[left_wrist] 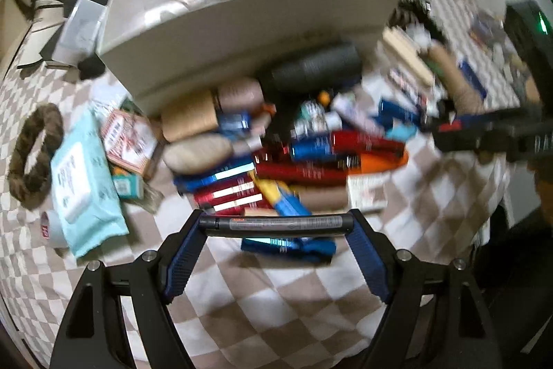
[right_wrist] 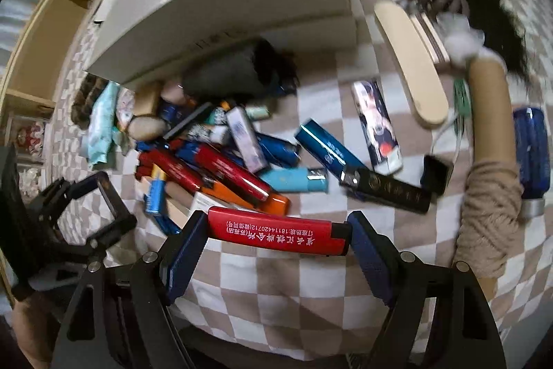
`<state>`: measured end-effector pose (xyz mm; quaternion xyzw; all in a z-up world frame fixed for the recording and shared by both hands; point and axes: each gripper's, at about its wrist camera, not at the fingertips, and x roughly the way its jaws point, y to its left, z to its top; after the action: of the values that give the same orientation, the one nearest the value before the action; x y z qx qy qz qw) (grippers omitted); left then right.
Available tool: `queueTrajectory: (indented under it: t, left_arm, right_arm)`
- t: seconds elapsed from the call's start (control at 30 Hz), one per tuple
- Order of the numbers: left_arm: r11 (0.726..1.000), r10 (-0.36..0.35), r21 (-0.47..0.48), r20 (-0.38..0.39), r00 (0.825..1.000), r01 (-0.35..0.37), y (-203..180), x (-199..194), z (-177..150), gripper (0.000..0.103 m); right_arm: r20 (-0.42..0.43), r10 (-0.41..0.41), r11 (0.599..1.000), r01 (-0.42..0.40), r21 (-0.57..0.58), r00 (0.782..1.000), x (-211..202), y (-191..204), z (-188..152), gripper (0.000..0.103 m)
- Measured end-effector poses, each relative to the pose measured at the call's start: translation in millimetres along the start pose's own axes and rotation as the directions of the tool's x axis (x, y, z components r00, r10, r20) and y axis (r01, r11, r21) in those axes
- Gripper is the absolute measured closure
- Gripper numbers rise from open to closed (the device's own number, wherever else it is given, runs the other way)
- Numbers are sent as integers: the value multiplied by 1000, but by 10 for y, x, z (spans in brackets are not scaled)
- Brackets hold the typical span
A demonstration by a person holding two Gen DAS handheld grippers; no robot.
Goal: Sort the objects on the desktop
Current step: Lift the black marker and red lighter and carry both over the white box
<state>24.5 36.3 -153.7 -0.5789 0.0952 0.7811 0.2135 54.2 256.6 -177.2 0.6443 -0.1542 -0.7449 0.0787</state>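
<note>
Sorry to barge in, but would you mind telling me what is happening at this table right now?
A person is sorting a messy pile of lighters and tubes on a checkered cloth, using a handheld claw in each hand. The left claw is clamped on a dark grey pen-like tube, held crosswise. The right claw grips a red lighter the same way. A grey box, already holding some items, stands behind the pile.

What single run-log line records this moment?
left gripper: shut on grey marker pen | right gripper: shut on red lighter
</note>
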Motion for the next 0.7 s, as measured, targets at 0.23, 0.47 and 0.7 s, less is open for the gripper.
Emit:
queueTrajectory:
  t: [0.23, 0.47, 0.7]
  left_arm:
    - [990, -36, -134, 38, 999, 41, 28, -163, 233, 22]
    - [982, 0, -189, 62, 998, 12, -50, -179, 430, 22]
    - [978, 51, -206, 117, 992, -25, -191, -251, 692, 22]
  right_arm:
    - [75, -15, 997, 20, -72, 997, -205, 191, 81, 21]
    - [174, -41, 990, 64, -126, 984, -385, 341, 248, 21]
    - [249, -38, 992, 67, -110, 968, -579, 283, 503, 21]
